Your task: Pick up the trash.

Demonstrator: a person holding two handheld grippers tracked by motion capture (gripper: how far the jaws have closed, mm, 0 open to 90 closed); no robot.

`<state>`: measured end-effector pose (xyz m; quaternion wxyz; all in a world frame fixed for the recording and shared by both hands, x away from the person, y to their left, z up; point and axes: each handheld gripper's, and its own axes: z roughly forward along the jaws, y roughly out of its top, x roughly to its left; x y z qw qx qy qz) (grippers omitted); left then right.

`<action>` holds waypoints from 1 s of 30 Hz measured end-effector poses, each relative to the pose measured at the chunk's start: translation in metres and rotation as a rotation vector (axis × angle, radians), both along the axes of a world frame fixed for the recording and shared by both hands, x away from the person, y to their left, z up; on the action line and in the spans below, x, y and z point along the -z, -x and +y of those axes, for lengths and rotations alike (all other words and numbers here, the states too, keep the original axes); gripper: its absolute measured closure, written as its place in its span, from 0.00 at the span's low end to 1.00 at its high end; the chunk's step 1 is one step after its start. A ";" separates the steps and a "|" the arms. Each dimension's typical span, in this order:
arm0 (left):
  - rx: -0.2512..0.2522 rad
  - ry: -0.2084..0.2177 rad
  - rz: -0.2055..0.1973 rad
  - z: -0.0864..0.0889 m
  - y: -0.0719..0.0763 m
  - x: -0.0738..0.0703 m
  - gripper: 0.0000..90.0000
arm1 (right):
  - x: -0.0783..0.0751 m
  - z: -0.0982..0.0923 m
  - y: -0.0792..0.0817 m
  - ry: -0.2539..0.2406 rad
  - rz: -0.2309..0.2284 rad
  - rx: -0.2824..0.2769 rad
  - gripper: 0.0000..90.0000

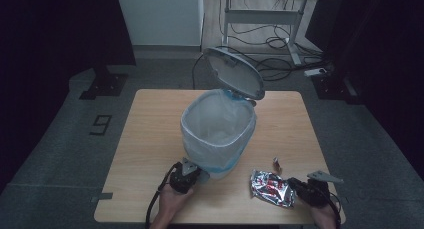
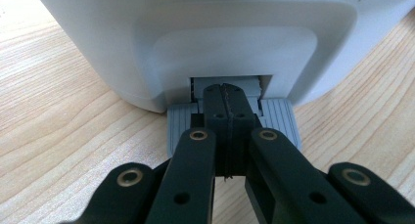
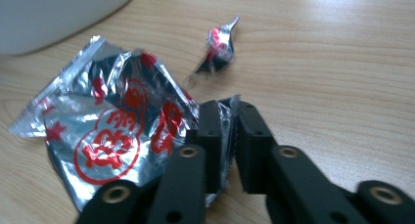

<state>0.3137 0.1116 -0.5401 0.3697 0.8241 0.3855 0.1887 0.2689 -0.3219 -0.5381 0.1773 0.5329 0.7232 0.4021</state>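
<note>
A white pedal bin (image 1: 218, 134) with a plastic liner stands mid-table, its grey lid (image 1: 235, 71) tipped up and open. My left gripper (image 1: 192, 171) is at the bin's near foot, shut, with its joined tips (image 2: 226, 94) resting on the grey ribbed pedal (image 2: 279, 119) under the white bin body (image 2: 195, 38). A crumpled silver foil wrapper (image 1: 270, 188) with red print lies at the front right. My right gripper (image 1: 292, 184) is at its right edge. In the right gripper view the wrapper (image 3: 112, 131) has its edge pinched between the jaws of that gripper (image 3: 227, 121).
A small twisted scrap of foil (image 1: 276, 163) lies just beyond the wrapper, seen close as a scrap (image 3: 219, 48) in the right gripper view. The wooden table (image 1: 150, 139) ends close behind both hands. A desk frame with cables stands on the floor beyond.
</note>
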 end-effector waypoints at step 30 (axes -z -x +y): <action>0.001 0.015 0.016 0.002 -0.002 0.000 1.00 | -0.049 -0.018 0.013 -0.178 -0.183 0.030 0.99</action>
